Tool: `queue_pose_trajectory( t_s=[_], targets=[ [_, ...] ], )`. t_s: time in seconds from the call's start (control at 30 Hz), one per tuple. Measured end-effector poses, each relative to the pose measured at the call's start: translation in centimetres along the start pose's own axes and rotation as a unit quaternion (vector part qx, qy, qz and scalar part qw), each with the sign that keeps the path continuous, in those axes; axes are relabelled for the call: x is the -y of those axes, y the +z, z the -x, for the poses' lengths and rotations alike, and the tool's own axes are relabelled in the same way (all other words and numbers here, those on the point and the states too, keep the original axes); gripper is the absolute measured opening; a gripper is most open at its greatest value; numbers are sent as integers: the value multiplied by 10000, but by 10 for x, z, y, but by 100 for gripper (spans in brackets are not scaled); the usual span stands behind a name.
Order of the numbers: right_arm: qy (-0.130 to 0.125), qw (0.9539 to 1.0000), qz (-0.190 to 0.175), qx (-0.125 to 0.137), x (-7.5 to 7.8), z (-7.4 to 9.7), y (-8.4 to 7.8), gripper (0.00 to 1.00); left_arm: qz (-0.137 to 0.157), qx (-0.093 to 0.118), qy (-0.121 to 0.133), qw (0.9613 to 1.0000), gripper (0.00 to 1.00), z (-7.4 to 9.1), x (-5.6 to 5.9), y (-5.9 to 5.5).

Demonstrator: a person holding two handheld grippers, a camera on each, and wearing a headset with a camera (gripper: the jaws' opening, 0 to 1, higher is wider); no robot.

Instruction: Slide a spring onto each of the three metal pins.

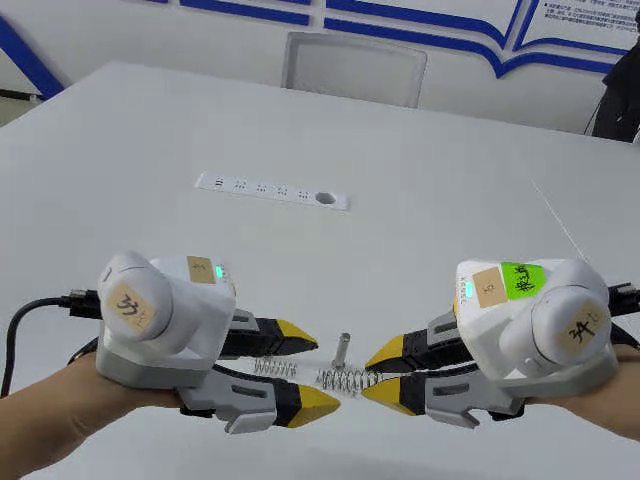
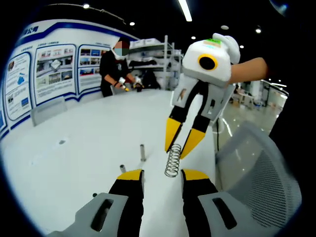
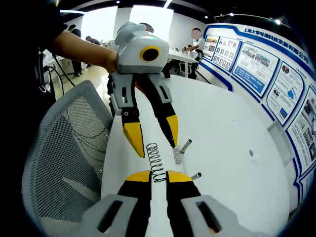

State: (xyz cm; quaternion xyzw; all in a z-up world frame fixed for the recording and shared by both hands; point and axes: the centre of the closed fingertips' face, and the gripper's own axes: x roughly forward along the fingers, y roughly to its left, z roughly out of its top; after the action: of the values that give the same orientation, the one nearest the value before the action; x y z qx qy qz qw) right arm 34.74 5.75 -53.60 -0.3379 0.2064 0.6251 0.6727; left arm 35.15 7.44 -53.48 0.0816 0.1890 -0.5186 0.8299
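The spring (image 1: 340, 379) lies close to the near edge of the table (image 1: 330, 120), stretched between the two grippers. The right gripper (image 1: 366, 376) has its jaws drawn in on one end of it. In the right gripper view the last coils sit between the yellow tips, which appear to pinch them. The left gripper (image 1: 325, 370) is spread wide, its tips standing either side of the free end without touching it. An upright pin (image 1: 341, 350) stands just behind the spring, toward the table's far edge. A second spring (image 1: 275, 367) lies by the left gripper, and the right gripper view shows a second pin (image 3: 196, 175) nearby.

The spring looks like thin wire, so it is probably very light and soft along its length. Held by one end it will likely droop and wobble, and a hard squeeze could crush the coils or flick it away. The better hold is a gentle pinch across the coils a little back from the free end, leaving the open mouth clear to drop over the pin. The pin looks stiff and smooth — whether it is fixed to the table I cannot tell.
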Motion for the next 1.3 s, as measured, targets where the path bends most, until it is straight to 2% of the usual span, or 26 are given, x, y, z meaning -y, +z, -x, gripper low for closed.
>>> queue_pose_trajectory(
  t_s=[0.07,0.27,0.8,0.83,0.93,0.97,1.03,1.1,1.17,1.3],
  targets=[
    [16,10000,-6,10,-1,-2,1,11,-16,-5,-47,10000,26,-1,2,0],
    [52,10000,8,33,-4,-3,4,11,-133,-112,-166,9997,21,-4,7,-1],
    [49,9999,20,90,-5,-4,8,11,-345,-241,-227,9989,12,-6,11,-4],
    [20,9999,67,100,-5,-3,9,11,-465,-251,-217,9984,11,-6,12,-3],
    [-103,9996,269,75,-3,-2,10,12,-527,-256,-203,9981,10,-5,13,-2],
    [-240,9984,501,92,0,-1,14,13,-538,-260,-209,9980,10,-5,13,-2],
    [-282,9946,998,19,-4,-1,16,13,-535,-224,-256,9980,10,-2,13,0],
    [-226,9959,878,20,-9,0,15,14,-588,-190,-295,9977,10,0,15,1],
    [-138,9982,560,164,-9,0,15,17,-652,-210,-278,9973,10,1,14,1],
    [-249,9994,43,240,4,2,6,17,-676,-207,-301,9970,10,5,13,3]
  ],
)
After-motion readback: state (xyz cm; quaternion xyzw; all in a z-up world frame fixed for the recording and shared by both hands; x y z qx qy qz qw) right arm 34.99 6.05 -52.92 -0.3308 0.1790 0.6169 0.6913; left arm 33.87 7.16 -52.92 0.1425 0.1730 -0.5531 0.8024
